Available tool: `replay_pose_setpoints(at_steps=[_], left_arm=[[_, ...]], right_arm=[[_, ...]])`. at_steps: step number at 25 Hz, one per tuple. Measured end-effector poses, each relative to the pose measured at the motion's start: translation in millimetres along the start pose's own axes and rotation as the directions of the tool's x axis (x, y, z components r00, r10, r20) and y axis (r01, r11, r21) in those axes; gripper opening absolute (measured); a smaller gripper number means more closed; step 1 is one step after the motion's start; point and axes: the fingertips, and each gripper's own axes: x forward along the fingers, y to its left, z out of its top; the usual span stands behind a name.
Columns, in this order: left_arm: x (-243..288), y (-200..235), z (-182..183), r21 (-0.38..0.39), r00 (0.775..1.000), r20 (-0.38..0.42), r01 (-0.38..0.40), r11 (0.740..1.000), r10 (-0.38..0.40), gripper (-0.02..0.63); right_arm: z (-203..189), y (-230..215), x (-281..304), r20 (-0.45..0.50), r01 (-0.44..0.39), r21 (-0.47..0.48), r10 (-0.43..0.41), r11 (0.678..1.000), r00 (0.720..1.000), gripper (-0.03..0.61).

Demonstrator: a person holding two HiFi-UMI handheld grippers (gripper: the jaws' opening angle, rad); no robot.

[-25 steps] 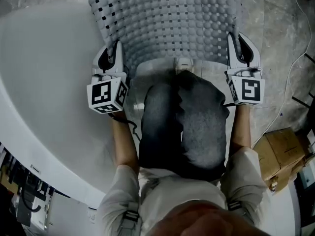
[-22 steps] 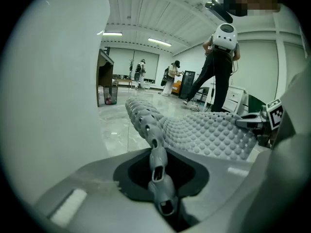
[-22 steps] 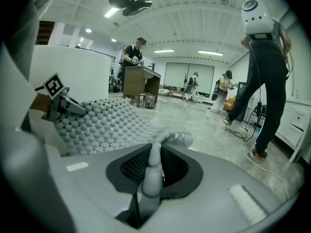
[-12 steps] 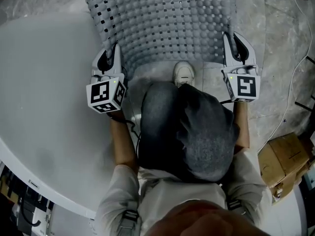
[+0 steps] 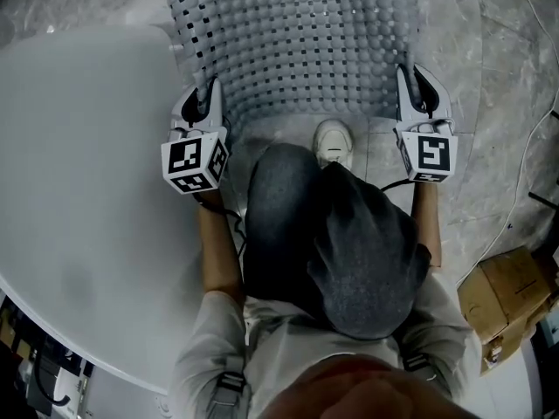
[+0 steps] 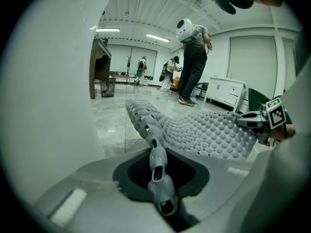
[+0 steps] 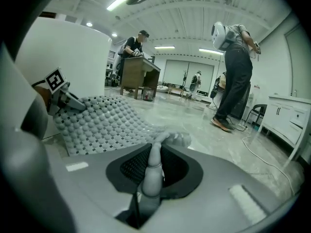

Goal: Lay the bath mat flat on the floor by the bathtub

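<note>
Both grippers are working the near end of the bath mat (image 5: 297, 42) here, the grey studded sheet running away across the marble floor (image 5: 489, 103) just to the right of the white bathtub (image 5: 79, 190). The left gripper (image 5: 208, 94) is pinching the mat's near left corner, and in the left gripper view the jaws are drawn in tight on that perforated edge (image 6: 156, 171), nearly closed, with only the thickness of the rubber between them. The right gripper (image 5: 416, 84) is doing the same at the near right corner, its jaws clamping a thin fold of the mat (image 7: 149, 171). The sheet between them is sagging a little, and the far end looks to be resting on the floor already, though that is a judgement from the angle. So the step in hand is bringing this near edge down. To do it well, both corners should be going down together and level, with a light outward pull so the studs are not bunching into a ridge, and the left edge running alongside the tub wall. The person's white shoe (image 5: 334, 140) is sitting right at the near edge, so that foot needs to be clear of the mat before the jaws are letting go.
</note>
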Motion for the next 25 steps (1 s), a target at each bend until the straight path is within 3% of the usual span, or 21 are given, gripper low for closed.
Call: replay_pose_setpoints(at_steps=[25], left_arm=[[27, 20, -37, -0.029, 0.998, -0.065, -0.007, 1.0, 0.005, 0.064]], right_arm=[[-37, 6, 27, -0.066, 0.017, -0.004, -0.017, 1.0, 0.998, 0.063]])
